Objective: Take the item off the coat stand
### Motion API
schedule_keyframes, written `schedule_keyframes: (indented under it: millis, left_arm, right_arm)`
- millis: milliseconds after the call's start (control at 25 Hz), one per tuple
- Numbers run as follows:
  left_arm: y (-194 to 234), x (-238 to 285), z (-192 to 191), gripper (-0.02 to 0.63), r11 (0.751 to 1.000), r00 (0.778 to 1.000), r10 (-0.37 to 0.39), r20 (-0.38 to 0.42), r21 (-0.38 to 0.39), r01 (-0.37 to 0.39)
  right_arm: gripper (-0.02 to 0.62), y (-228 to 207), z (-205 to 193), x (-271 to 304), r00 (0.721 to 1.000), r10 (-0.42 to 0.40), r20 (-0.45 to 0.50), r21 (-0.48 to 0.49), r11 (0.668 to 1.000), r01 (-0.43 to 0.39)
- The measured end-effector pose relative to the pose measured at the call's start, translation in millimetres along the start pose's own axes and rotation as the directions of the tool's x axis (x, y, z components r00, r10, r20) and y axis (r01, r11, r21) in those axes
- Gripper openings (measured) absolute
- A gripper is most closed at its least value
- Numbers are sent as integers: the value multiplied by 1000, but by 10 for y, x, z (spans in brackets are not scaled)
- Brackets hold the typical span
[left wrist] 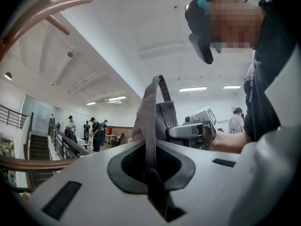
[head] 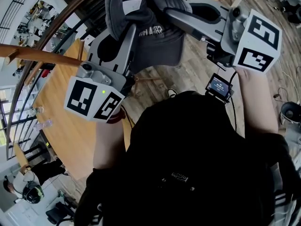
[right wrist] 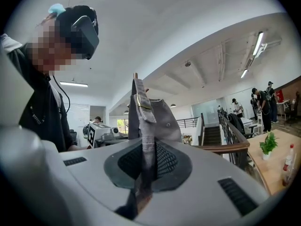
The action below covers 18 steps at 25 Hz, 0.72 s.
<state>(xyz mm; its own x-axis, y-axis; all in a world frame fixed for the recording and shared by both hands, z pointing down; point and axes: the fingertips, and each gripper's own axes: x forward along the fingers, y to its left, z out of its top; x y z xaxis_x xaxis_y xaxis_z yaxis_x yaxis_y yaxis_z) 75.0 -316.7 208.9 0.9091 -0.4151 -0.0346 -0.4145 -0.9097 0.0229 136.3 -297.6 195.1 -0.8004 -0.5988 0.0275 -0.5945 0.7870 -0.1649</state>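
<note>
A dark grey cap (head: 155, 36) with pale lettering hangs between my two grippers at the top of the head view. My left gripper (head: 128, 34) reaches up from the left and is shut on the cap's edge. My right gripper (head: 173, 14) comes in from the right and is shut on the cap's other side. In the left gripper view a grey band of the cap (left wrist: 151, 121) runs up from the closed left gripper (left wrist: 153, 175). In the right gripper view the cap's strap (right wrist: 143, 121) is pinched in the right gripper (right wrist: 142, 175). A curved wooden arm of the coat stand (left wrist: 42, 12) arcs overhead at the left.
A long wooden table (head: 61, 121) with small bottles (head: 40, 117) lies below at the left. A railing (right wrist: 225, 147) and stairs stand behind. A potted plant (right wrist: 268, 145) sits on a table at the right. Several people (left wrist: 94, 131) stand far off.
</note>
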Motion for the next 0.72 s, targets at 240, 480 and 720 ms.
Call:
schedule_keyframes:
  millis: [240,480,720]
  left_arm:
    - [-54,72,-68,18,1000,1000,-6,-15,-4,6]
    - [101,-17,-84,18,1000,1000,3,-21,-11,-4]
    - [-430,277,132,18,1000,1000,-6,-19,-4,6]
  right_arm:
    - [31,-33,-53,-82,1000,0,4,7,1000,0]
    - [31,-36,-57,89,1000,11,3,1,1000,-11]
    - [31,-5,153,-517,1000,6,7,0,1000,-6]
